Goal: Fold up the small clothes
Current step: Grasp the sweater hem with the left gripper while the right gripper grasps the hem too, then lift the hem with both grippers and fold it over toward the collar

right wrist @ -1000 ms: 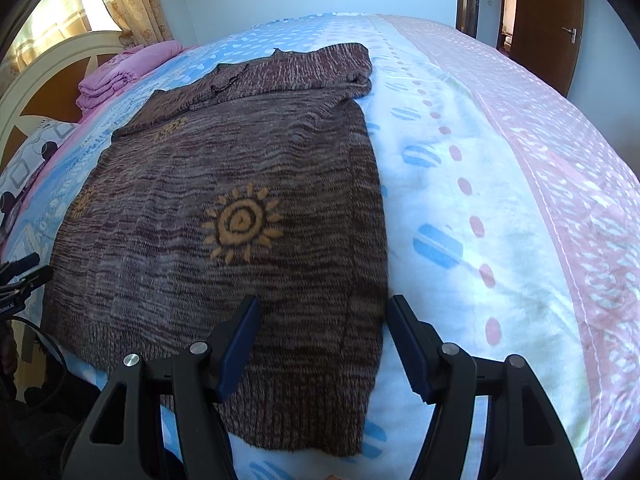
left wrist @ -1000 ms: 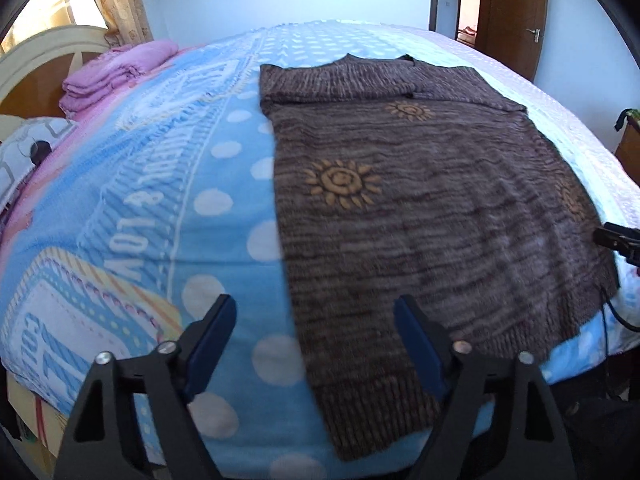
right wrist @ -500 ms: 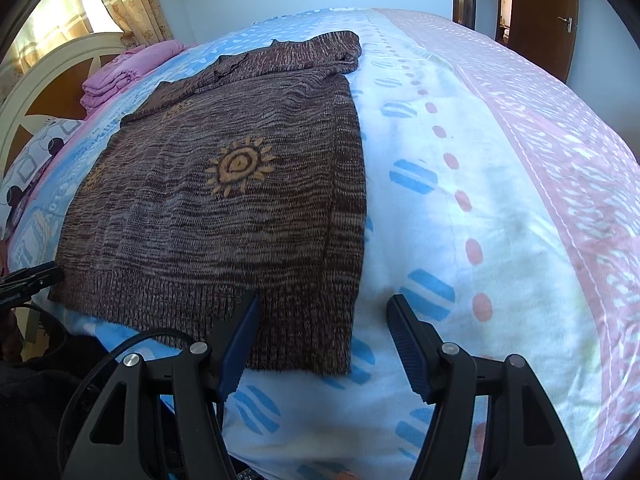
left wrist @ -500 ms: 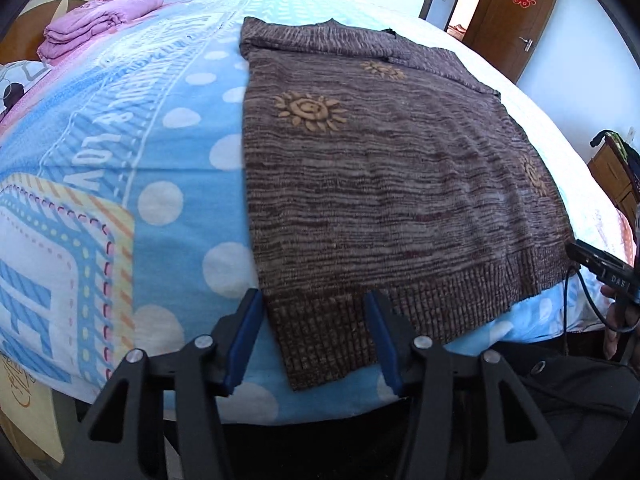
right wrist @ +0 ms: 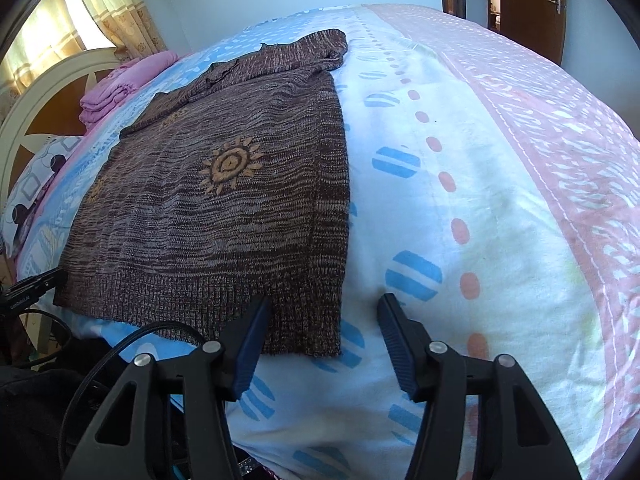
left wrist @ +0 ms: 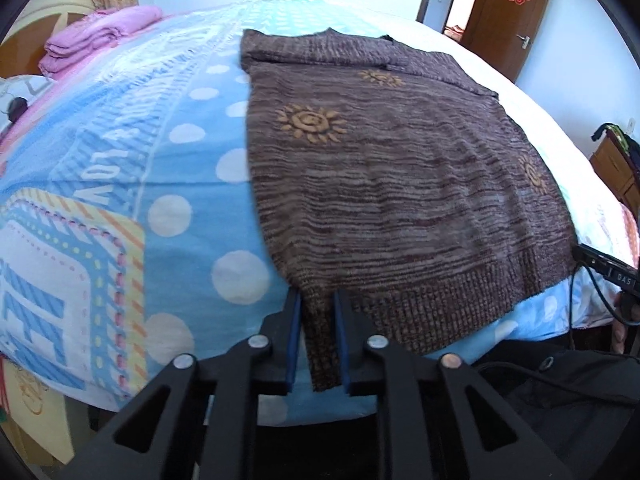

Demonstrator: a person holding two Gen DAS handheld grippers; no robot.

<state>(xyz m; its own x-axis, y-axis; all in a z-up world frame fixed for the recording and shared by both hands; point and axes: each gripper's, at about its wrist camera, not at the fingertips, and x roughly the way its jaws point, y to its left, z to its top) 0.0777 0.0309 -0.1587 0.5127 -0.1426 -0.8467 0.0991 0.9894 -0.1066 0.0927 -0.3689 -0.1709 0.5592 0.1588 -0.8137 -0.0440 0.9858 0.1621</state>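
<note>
1. One brown knit sweater (left wrist: 400,184) lies flat on the bed (right wrist: 500,208), sleeves folded across the top, ribbed hem toward the near bed edge. Flat and squared up, it looks ready for a hem-to-collar fold.
2. Sun motifs on the sweater: three in the left wrist view, one clear in the right wrist view, with faint traces of others there.
3. Left gripper (left wrist: 317,336) is at the sweater's near-left hem corner. Its jaws are closing with the corner between the blue pads; the pads appear to touch the knit on both sides, so I read it as pinched or very nearly so.
4. Right gripper (right wrist: 320,344) is at the sweater's near-right hem corner. Its jaws are closing but stand apart: the left pad sits over the hem, the right pad on bare sheet just beside the sweater's edge. Nothing gripped yet.
5. Judgement: one corner per gripper, so the hem can lift evenly. The right one trails the left; lifting now would skew the fold.
6. Beyond the sweater's far-left corner: one stack of folded pink cloth (left wrist: 96,40) near the headboard (right wrist: 40,96).
7. Further beyond the sweater: one patterned pillow (right wrist: 36,184), curtains (right wrist: 108,4), one brown door (left wrist: 516,12) with a red emblem.
</note>
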